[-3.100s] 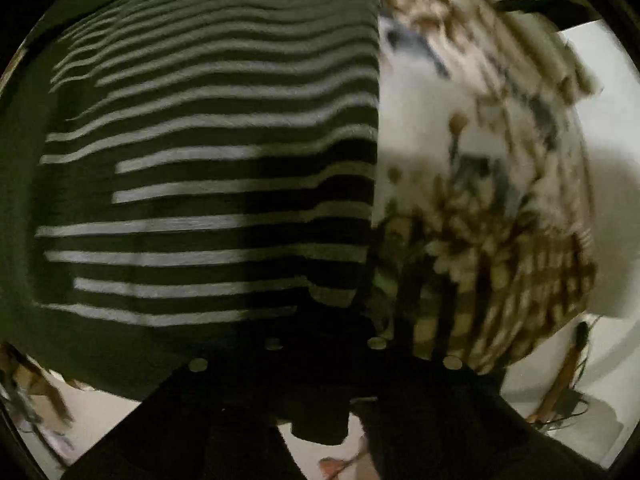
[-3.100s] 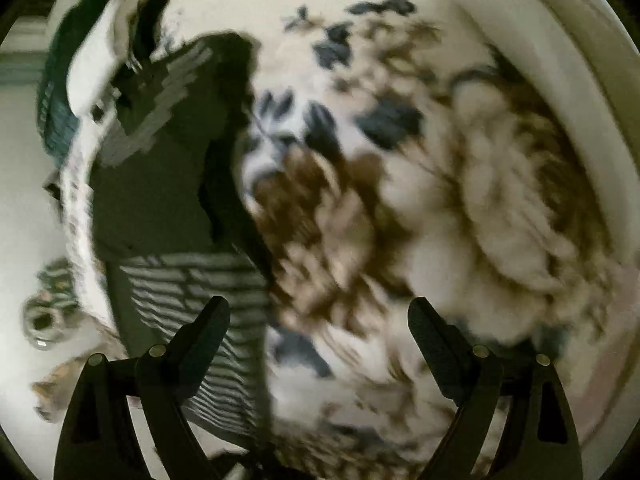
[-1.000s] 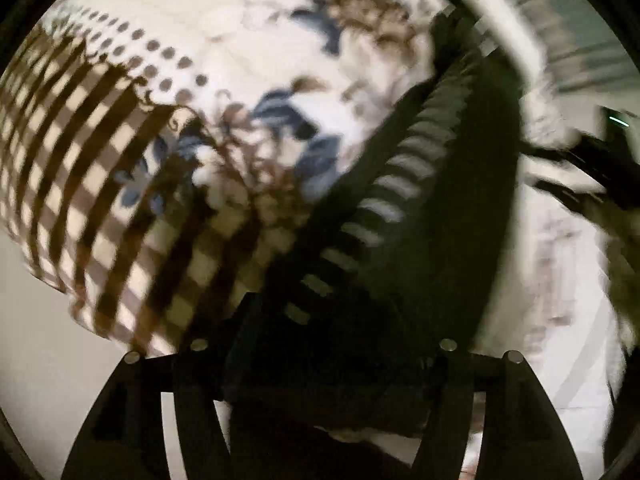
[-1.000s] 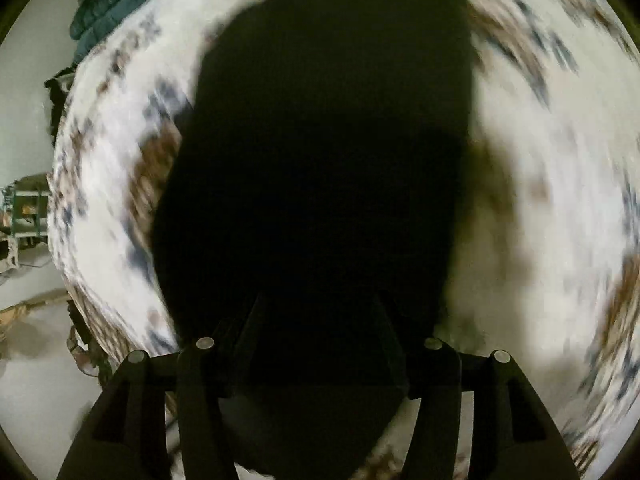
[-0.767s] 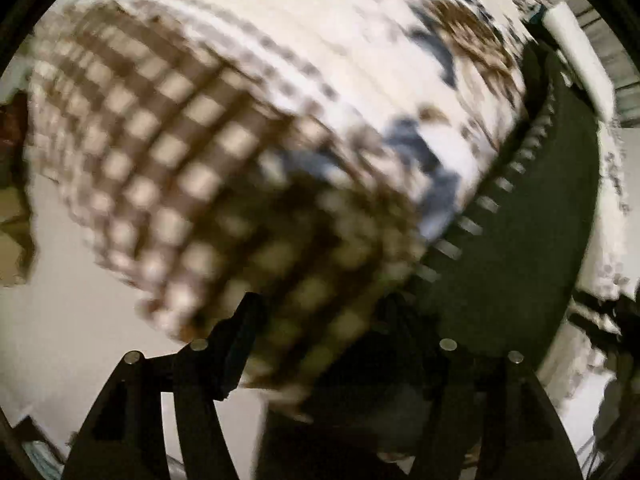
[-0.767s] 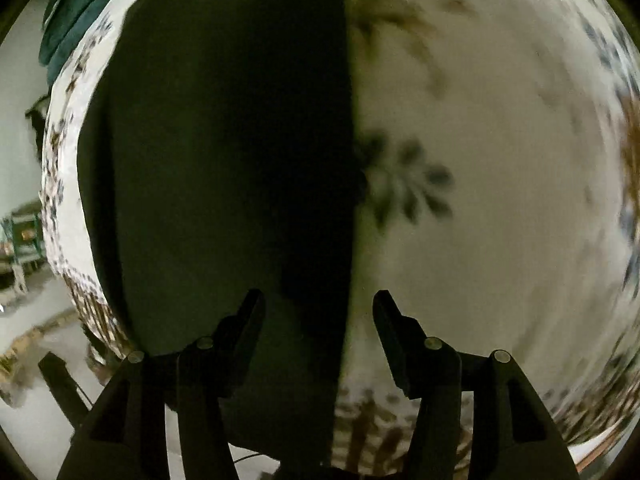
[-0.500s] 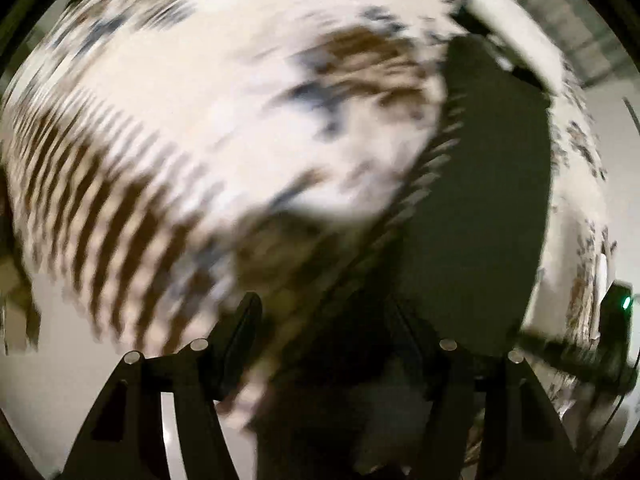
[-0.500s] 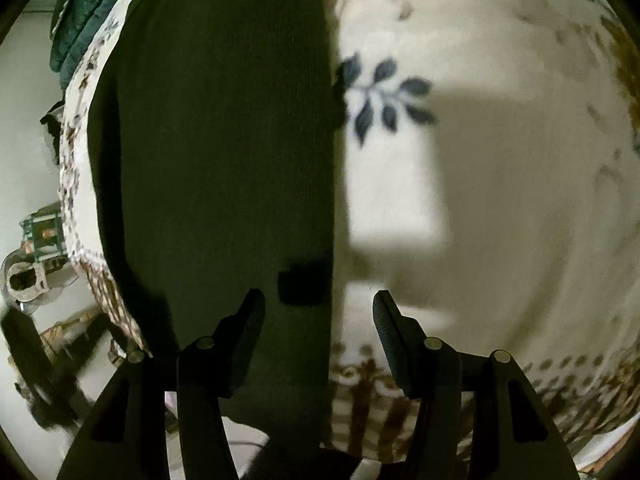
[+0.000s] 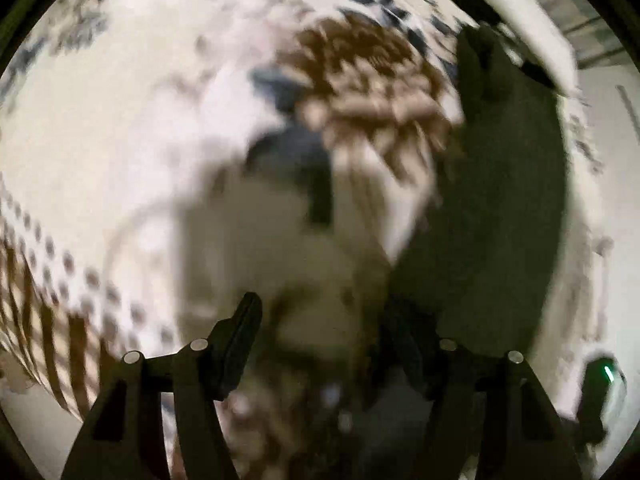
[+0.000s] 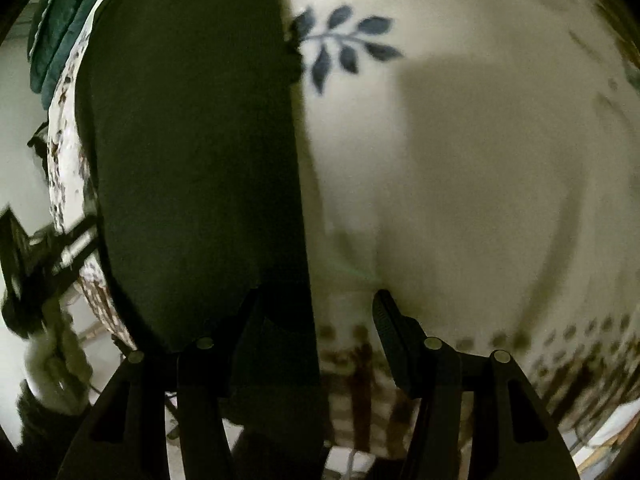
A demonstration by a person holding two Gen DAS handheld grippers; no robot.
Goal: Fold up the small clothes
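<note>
Garment (image 10: 192,152) shifted, apparently lengthwise away.

Dark garment (image 10: 192,152): matt knit cloth. Floral cover (image 10: 460,160): soft matt fabric. Gripper fingers (image 10: 394,332): matt black plastic.

free: bare floral cloth (image 10: 460,168) right of garment, nothing on it | obstacle: dark garment (image 10: 192,152) lying flat along cloth's left part | obstacle: teal pile (image 10: 60,32) at far left corner
</note>
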